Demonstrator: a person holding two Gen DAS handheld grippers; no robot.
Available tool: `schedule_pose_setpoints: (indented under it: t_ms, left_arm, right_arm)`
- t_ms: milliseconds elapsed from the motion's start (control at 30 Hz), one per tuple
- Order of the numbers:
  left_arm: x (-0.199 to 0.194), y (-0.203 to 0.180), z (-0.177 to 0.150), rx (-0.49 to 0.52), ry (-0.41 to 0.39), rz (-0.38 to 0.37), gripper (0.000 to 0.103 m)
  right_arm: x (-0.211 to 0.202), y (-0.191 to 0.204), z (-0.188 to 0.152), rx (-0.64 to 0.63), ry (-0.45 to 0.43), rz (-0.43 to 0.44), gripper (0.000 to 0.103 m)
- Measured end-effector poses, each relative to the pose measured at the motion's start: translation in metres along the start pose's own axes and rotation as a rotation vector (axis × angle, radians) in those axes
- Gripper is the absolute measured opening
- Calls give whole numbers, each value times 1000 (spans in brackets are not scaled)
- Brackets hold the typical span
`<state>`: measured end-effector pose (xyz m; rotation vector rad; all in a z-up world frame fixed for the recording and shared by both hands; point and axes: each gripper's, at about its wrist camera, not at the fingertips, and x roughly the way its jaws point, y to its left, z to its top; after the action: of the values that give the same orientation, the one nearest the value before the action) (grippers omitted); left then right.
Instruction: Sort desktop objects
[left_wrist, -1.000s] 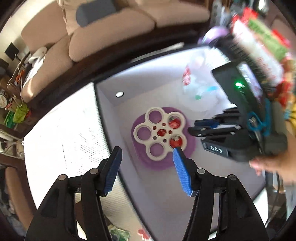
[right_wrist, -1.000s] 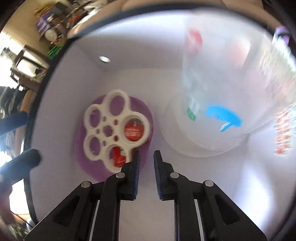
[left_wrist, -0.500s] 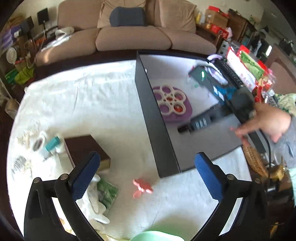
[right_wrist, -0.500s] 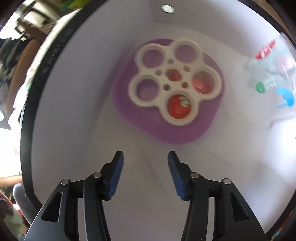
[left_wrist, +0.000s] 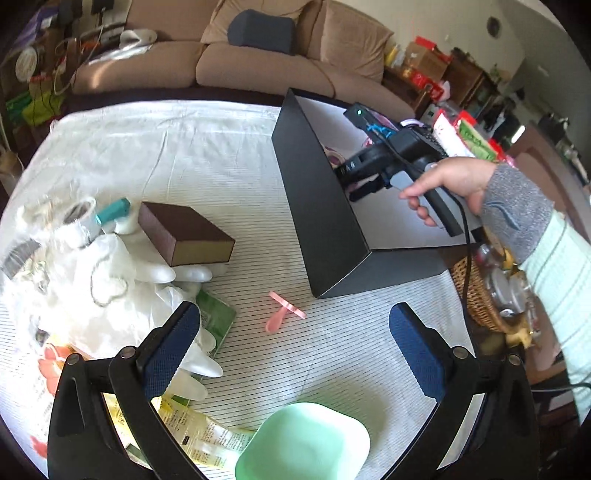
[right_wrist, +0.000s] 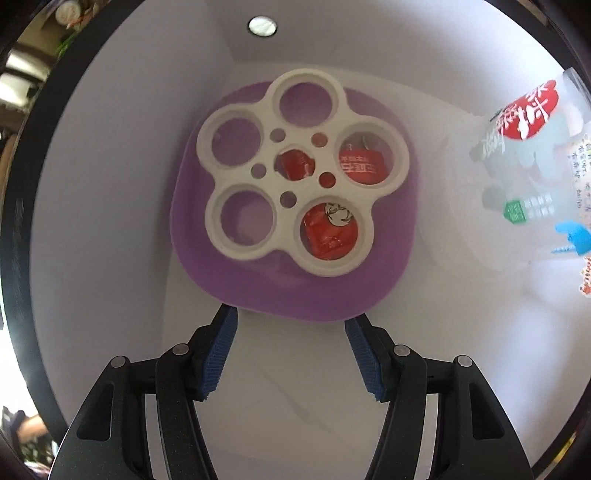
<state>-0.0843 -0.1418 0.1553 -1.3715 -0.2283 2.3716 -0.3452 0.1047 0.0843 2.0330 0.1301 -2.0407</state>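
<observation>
In the left wrist view my left gripper (left_wrist: 293, 341) stands wide open and empty over the striped cloth. A small pink spoon (left_wrist: 284, 314) lies just beyond its fingertips, and a mint green bowl (left_wrist: 306, 443) sits below them. A person's hand holds my right gripper (left_wrist: 369, 166) inside the black box (left_wrist: 332, 221). In the right wrist view my right gripper (right_wrist: 291, 354) points down with its jaws opening and nothing between them. It is just short of a purple bowl (right_wrist: 295, 299). The bowl is topped by a white holed rack (right_wrist: 236, 206) with red packets (right_wrist: 328, 230) under it.
A brown sponge block (left_wrist: 184, 230), white gloves (left_wrist: 155, 273), a green packet (left_wrist: 218, 317) and printed leaflets (left_wrist: 192, 432) crowd the cloth's left side. A wicker basket (left_wrist: 476, 295) stands right of the box. A clear printed bag (right_wrist: 532, 147) lies in the box, right of the bowl.
My left gripper has drawn back out of the box over the cloth and spread wide. My right gripper went from nearly shut to open and shifted from beside the bag to the purple bowl.
</observation>
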Motion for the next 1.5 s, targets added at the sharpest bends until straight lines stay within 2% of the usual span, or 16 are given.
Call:
schedule_pose_setpoints:
  t_ms: [233, 467, 533, 567, 600, 667, 767, 833, 900, 967, 1133, 1233, 1433, 1500]
  left_arm:
    - [-1, 11, 8, -16, -11, -22, 103]
    - [3, 6, 11, -14, -15, -3, 103]
    - [6, -4, 14, 4, -7, -2, 103]
    - [8, -11, 17, 17, 3, -1, 103]
    - [10, -19, 20, 31, 10, -1, 103]
    - [14, -39, 31, 68, 19, 1, 103]
    - [22, -70, 52, 105, 16, 14, 103]
    - [28, -92, 68, 133, 0, 47, 103]
    - [34, -107, 80, 141, -13, 74, 103]
    - [40, -117, 91, 125, -24, 80, 103]
    - [61, -133, 103, 94, -90, 146, 103]
    - [77, -136, 103, 97, -95, 200, 103]
    - [93, -148, 94, 113, -91, 290, 103]
    - [97, -151, 92, 105, -89, 305, 103]
  right_arm:
    - [-8, -4, 24, 34, -54, 8, 63]
    - [-17, -16, 31, 60, -96, 63, 63]
    - [-25, -22, 27, 75, -98, 99, 67]
    - [-33, -25, 23, 79, -102, 117, 74]
    - [-45, -27, 17, 74, -122, 114, 82]
    - [-74, -31, 2, 46, -168, 113, 87]
    - [-107, -46, -25, 37, -224, 106, 89]
    - [-125, -72, -48, 33, -272, 91, 92]
    - [-127, -62, -52, 41, -332, 76, 94]
    - [-139, -56, -94, 49, -395, 66, 96]
    - [-126, -55, -136, 49, -493, 27, 97]
    - [-129, -66, -153, 59, -526, 44, 97]
    - [-118, -62, -173, 31, -570, 10, 97]
    - [-110, -59, -177, 16, -570, -23, 100]
